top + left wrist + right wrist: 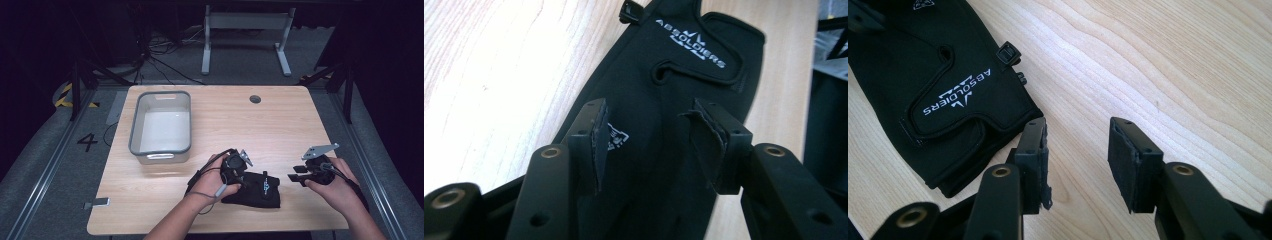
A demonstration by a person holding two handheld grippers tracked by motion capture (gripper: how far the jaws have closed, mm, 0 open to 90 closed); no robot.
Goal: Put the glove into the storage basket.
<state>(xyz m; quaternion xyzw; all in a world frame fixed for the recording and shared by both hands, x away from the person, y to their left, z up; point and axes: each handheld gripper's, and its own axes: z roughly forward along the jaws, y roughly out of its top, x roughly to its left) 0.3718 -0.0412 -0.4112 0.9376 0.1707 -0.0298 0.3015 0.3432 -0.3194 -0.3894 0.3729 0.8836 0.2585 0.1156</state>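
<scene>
The black glove lies flat on the tabletop with the left tool spread open directly over it, seemingly poised to pinch it, while the right tool waits open beside its cuff.

I see open tabletop across the whole right half and far edge. On the left, the grey bin blocks passage. Near me, the black glove lies between my left tool and right tool.
</scene>
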